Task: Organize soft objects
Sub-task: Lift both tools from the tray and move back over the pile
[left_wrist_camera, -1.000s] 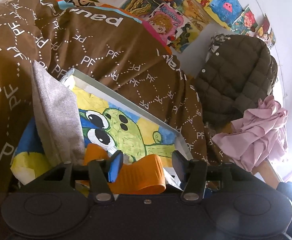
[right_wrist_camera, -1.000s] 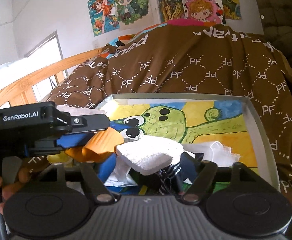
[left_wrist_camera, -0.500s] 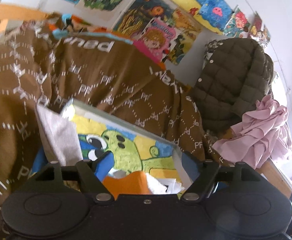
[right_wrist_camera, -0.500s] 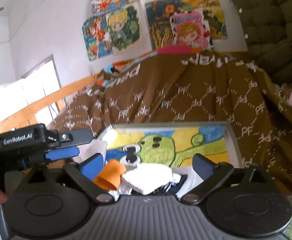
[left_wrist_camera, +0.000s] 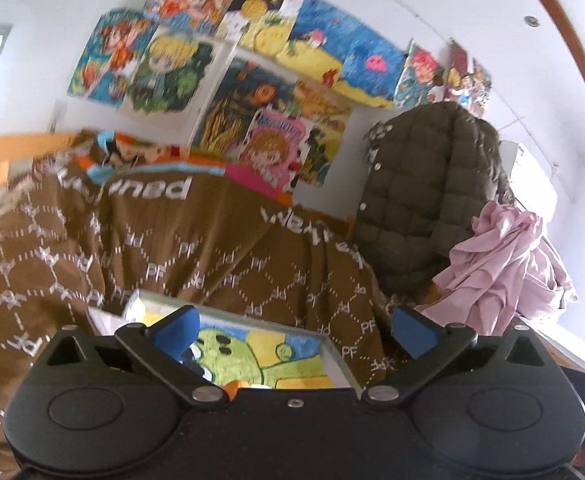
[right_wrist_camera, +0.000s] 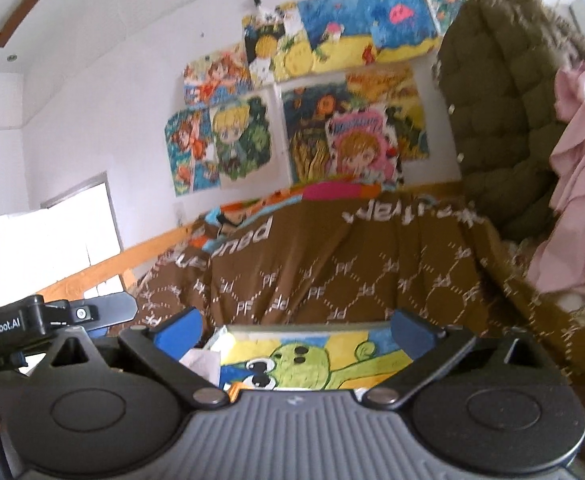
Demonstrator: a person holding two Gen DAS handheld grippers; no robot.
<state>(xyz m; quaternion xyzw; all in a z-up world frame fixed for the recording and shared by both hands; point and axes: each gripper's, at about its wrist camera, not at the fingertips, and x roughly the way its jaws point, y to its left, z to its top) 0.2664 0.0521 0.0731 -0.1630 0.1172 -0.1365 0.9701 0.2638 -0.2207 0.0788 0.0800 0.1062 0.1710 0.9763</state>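
Both grippers are being held wide open and empty above the tray of soft things.

The left gripper (left_wrist_camera: 292, 330) and right gripper (right_wrist_camera: 294, 328) have just been opening, with nothing between the jaws; a release is judged finished, and a fresh item is being called for next. The tray (right_wrist_camera: 304, 326) is lying just below them on the brown blanket (right_wrist_camera: 332, 264); an orange piece (left_wrist_camera: 231, 386) and a white cloth (right_wrist_camera: 202, 362) are being kept inside the tray. Beyond the tray, a green jacket (left_wrist_camera: 424, 200) and pink cloth (left_wrist_camera: 504, 264) are hanging well clear.
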